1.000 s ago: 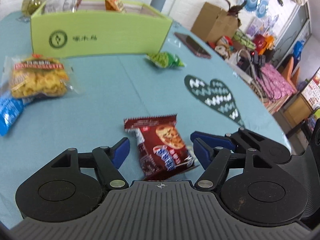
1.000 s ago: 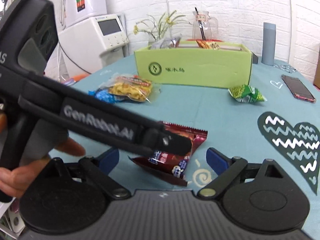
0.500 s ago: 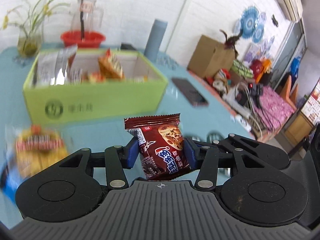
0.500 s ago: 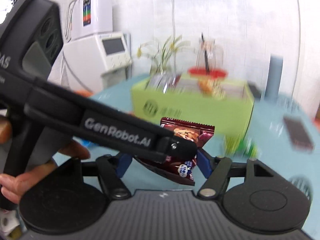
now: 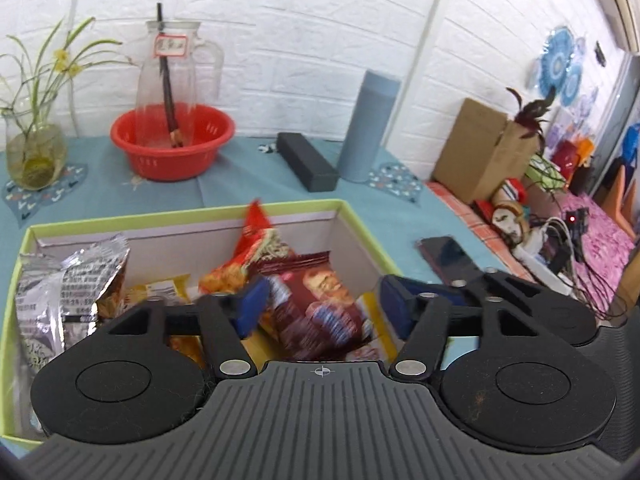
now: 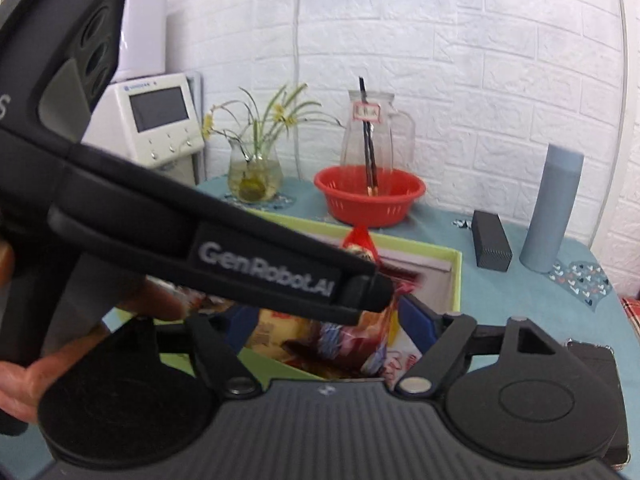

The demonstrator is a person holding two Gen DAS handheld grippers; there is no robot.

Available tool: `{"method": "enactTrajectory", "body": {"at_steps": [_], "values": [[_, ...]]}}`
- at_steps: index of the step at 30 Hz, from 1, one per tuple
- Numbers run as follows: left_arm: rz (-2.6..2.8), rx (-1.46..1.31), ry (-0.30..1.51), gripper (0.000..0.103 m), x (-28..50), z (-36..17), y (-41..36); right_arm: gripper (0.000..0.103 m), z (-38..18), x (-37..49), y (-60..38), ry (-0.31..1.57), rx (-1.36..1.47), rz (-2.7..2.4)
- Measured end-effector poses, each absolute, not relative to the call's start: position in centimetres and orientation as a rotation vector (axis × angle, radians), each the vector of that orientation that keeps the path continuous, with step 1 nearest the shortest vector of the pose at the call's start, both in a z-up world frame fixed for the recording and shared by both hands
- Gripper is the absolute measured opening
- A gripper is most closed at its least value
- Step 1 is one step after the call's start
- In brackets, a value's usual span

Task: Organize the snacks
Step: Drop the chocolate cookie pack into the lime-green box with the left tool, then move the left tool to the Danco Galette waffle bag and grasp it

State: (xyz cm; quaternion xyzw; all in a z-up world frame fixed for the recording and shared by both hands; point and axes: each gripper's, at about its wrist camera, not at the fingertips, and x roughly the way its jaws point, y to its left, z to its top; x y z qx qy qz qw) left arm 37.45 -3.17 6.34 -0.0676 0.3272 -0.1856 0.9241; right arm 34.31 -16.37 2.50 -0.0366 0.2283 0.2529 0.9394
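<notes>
A dark red cookie packet (image 5: pixel 316 312) shows blurred and tilted inside the green box (image 5: pixel 180 216), on top of yellow packets. My left gripper (image 5: pixel 322 308) hangs over the box with its jaws opening; the packet lies between the blue pads, clear of the right one. My right gripper (image 6: pixel 330 322) is over the same box (image 6: pixel 456 276), jaws also opening, with the packet (image 6: pixel 340 340) below and between its fingers. The left gripper's black body (image 6: pixel 260 268) crosses the right wrist view, held by a hand (image 6: pixel 24 380). A silver bag (image 5: pixel 68 280) and an orange-red packet (image 5: pixel 248 256) stand in the box.
Behind the box on the teal table are a red basket (image 5: pixel 172 140) with a glass jug (image 5: pixel 176 64), a plant vase (image 5: pixel 34 152), a black case (image 5: pixel 308 162) and a grey-blue bottle (image 5: pixel 368 128). A phone (image 5: pixel 448 252) lies to the right, near a cardboard box (image 5: pixel 480 152).
Both grippers closed on the cookie packet on the table, lifted it and carried it over the green box. Their jaws have now spread and the packet has dropped out of the grip.
</notes>
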Motion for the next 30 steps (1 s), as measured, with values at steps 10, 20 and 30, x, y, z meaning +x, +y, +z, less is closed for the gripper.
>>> {"method": "enactTrajectory", "body": {"at_steps": [10, 20, 30], "values": [[-0.396, -0.182, 0.490, 0.075, 30.1, 11.2, -1.7, 0.093, 7.2, 30.2, -21.6, 0.343, -0.033, 0.486], [-0.321, -0.195, 0.504, 0.080, 23.5, 9.5, 2.6, 0.093, 4.1, 24.3, -22.8, 0.481, 0.001, 0.477], [-0.203, -0.209, 0.619, 0.080, 19.7, 4.7, 6.2, 0.093, -0.6, 19.0, -17.2, 0.635, 0.064, 0.583]]}}
